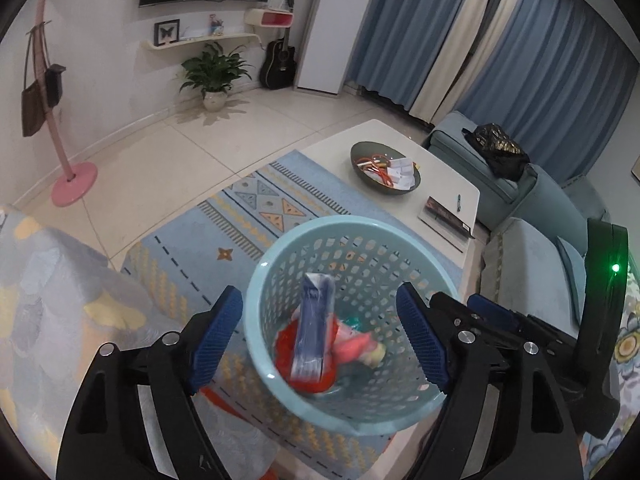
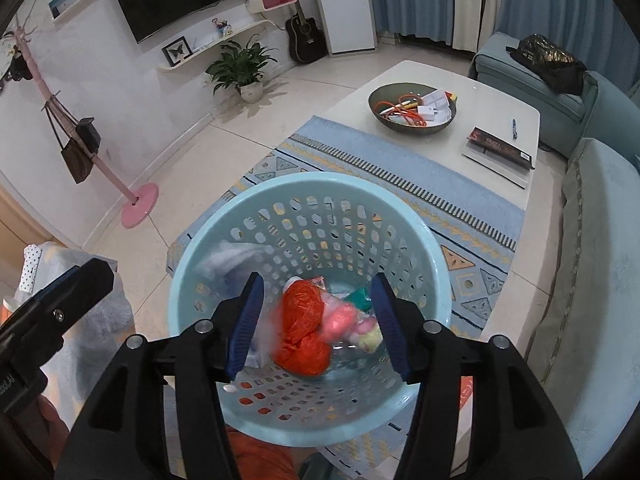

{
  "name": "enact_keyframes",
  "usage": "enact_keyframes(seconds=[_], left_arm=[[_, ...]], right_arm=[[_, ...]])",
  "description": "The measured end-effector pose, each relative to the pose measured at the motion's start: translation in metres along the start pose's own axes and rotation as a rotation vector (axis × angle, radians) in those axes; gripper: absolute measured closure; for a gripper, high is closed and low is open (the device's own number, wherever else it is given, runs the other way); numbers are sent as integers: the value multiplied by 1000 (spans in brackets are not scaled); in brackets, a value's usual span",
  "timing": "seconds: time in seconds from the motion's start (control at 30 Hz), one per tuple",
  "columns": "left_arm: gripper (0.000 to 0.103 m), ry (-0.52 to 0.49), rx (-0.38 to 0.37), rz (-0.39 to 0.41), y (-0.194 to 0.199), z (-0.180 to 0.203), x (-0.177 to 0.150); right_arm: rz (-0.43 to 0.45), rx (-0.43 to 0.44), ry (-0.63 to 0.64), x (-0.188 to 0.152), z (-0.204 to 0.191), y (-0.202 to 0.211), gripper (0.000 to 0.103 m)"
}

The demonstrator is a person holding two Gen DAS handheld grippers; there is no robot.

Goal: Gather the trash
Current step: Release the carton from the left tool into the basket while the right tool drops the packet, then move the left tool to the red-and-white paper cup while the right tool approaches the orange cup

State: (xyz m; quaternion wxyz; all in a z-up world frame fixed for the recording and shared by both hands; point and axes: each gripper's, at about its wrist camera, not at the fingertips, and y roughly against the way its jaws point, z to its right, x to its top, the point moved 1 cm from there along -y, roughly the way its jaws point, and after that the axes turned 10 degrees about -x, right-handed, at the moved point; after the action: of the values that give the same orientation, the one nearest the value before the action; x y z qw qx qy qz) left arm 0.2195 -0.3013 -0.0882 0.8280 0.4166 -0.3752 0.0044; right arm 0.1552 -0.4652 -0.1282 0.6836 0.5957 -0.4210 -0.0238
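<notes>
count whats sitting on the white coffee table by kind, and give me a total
On the coffee table:
bowl of odds and ends: 1
book: 1
pen: 1
Total: 3 (what lies in the bowl is not counted piece by piece, too jumbled to tell)
</notes>
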Motion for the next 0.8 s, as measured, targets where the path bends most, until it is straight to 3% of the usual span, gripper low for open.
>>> enact_keyframes(seconds=[0.27, 0.43, 0.67, 0.8], left_arm=[[25, 18, -10, 58, 39, -10, -8], [25, 8, 5, 137, 86, -16, -15], [25, 35, 74, 259, 161, -43, -27], [25, 75, 160, 326, 206, -69, -38]], right_arm=[[36, 27, 30, -1, -22, 22, 50], [80, 66, 88, -2, -54, 47, 50], [150, 155, 194, -11, -117, 87, 47], [180, 209, 260, -19, -157, 106, 45]])
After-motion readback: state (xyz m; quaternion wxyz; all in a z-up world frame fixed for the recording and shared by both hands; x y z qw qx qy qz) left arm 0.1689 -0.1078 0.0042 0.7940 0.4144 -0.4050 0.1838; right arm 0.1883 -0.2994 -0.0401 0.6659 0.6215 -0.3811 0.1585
